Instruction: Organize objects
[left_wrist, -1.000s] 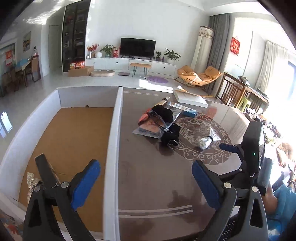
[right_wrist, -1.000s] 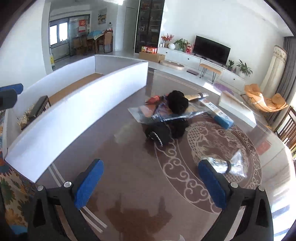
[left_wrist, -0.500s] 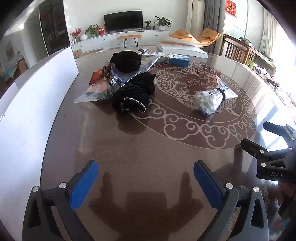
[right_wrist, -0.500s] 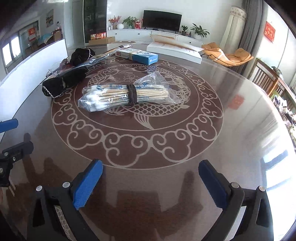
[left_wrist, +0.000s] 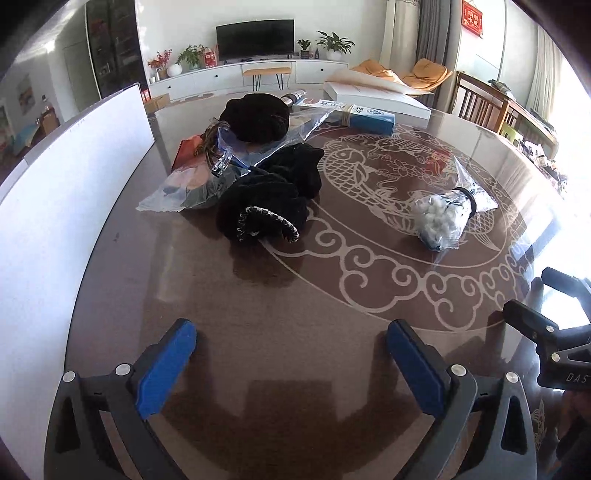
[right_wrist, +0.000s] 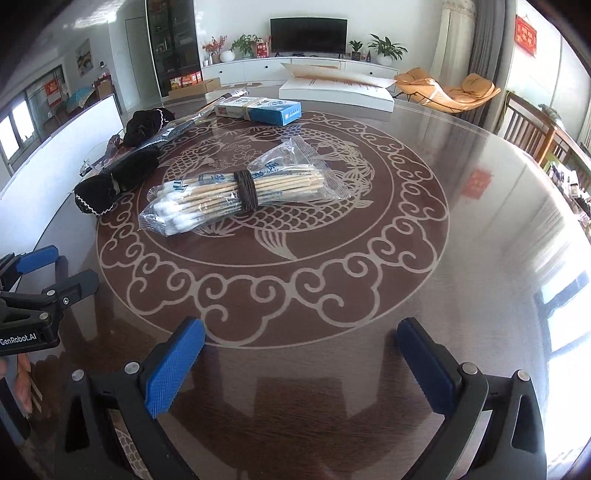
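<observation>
Both grippers, left and right, stay open, edging nearer the swab bag.

The left gripper, jaws spread wide, has been swung away from the white-walled cardboard box. One second ago the box's brown floor was framed ahead of the left finger; now only its white wall is seen beyond that finger. The heap of black knitted fabric is now brought closer ahead of the fingers.

The right gripper, also spread wide, has been turned toward the table centre. The clear plastic bag of wooden cotton swabs, formerly just beyond the right finger, is now placed ahead of the left finger. Since half a second ago, only slight advances are registered in both views.
</observation>
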